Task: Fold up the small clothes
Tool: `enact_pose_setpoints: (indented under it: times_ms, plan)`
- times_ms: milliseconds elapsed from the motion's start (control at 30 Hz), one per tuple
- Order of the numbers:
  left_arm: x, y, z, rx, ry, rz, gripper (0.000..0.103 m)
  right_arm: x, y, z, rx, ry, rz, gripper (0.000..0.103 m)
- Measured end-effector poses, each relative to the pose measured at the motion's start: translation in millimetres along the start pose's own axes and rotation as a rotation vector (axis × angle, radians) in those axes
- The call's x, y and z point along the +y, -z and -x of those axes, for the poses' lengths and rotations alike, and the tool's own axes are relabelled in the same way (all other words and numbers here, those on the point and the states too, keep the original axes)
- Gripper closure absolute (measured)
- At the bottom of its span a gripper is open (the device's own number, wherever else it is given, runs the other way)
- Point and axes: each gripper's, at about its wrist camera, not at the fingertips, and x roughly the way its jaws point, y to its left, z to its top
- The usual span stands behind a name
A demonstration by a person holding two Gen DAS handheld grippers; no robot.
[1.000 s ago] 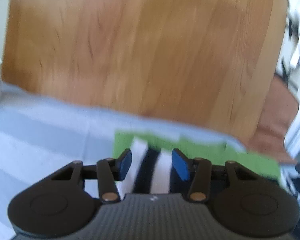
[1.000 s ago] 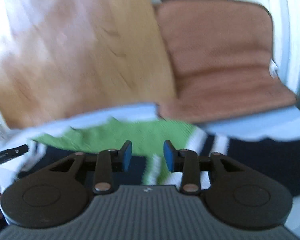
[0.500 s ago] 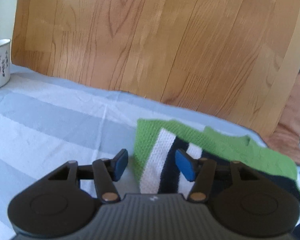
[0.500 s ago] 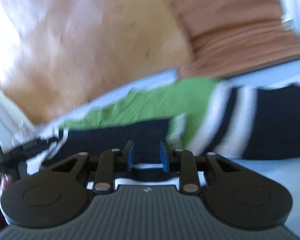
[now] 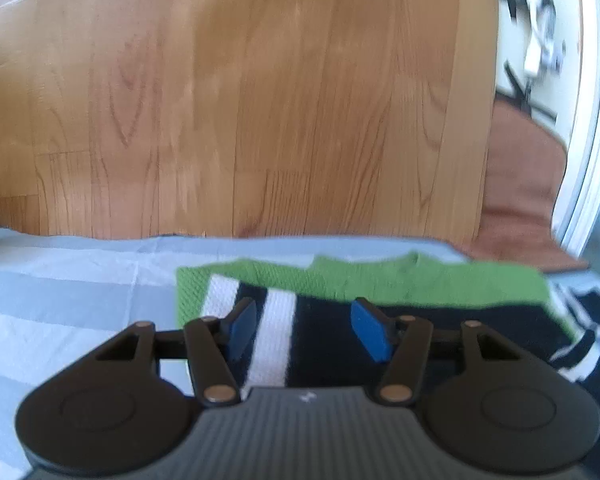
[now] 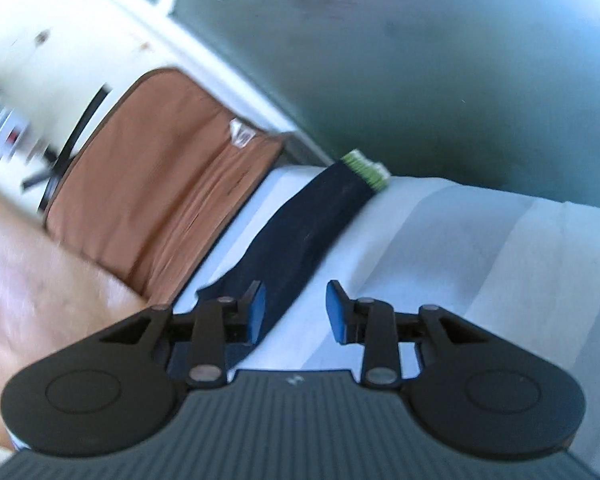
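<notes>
- Below the left claw point(image 5: 304, 330), a small knitted sweater point(image 5: 364, 284) lies flat on a cloth point(image 5: 68, 280) striped in pale blue and grey.
- Its far edge is a green band, and nearer the claw it turns navy with white stripes running toward the camera.
- Left claw: jaws spread, nothing pinched; they have widened a little in the last second. One blue pad sits over the white-striped end of the sweater, the other over the navy part. Whether the pads touch the knit I cannot tell.
- Beyond the cloth's far edge is a wooden floor point(image 5: 260, 100), with a brown cushion point(image 5: 520, 184) off to the right beside white trim.
- From the right wrist view, the picture is tilted and blurred.
- Right claw point(image 6: 296, 310): jaws apart, holding nothing; they have just been opening again after a slight squeeze.
- A navy sleeve point(image 6: 312, 224) of the sweater stretches away from the right claw, diagonally up to the right, ending in a green ribbed cuff point(image 6: 366, 168) near the cloth's far edge.
- The sleeve's near end passes just beside and behind the claw's left-hand pad; the right-hand pad hangs over bare striped cloth point(image 6: 480, 248).
- The brown cushion point(image 6: 160, 184) lies to the left of the sleeve, and a dark greenish wall point(image 6: 440, 60) rises behind.
</notes>
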Motion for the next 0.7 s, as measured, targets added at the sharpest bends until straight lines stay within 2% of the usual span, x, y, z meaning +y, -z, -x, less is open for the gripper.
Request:
enact_pose_setpoints:
  times_ms: [67, 167, 233, 300, 333, 367, 433, 533, 700]
  plan:
    - [2, 0, -7, 0.052, -0.019, 0.016, 0.049, -3, -5, -12, -0.001, 0.008, -0.048, 0.067]
    - [14, -2, -20, 0.129, -0.035, 0.093, 0.051, -2, -10, -25, -0.025, -0.01, -0.089, 0.066]
    - [21, -2, -21, 0.128, -0.028, 0.127, 0.051, 1, -12, -33, -0.046, -0.01, -0.091, 0.066]
    - [20, 0, -21, 0.13, -0.037, 0.115, 0.051, 3, -16, -40, -0.051, 0.005, -0.063, 0.075]
    - [17, 0, -21, 0.132, -0.047, 0.099, 0.051, 9, -17, -43, -0.035, 0.033, -0.036, 0.093]
    - [16, -1, -22, 0.134, -0.055, 0.083, 0.05, 10, -19, -43, -0.023, 0.04, -0.022, 0.093]
    - [15, 0, -19, 0.118, -0.043, 0.075, 0.05, 25, -18, -36, -0.033, -0.013, 0.013, 0.093]
    - [22, -1, -4, 0.053, 0.005, 0.125, 0.049, 80, -8, -15, -0.032, -0.146, 0.162, 0.094]
    - [46, -14, 22, -0.006, 0.202, 0.338, 0.046, 197, 37, -6, 0.052, -0.361, 0.417, 0.094]
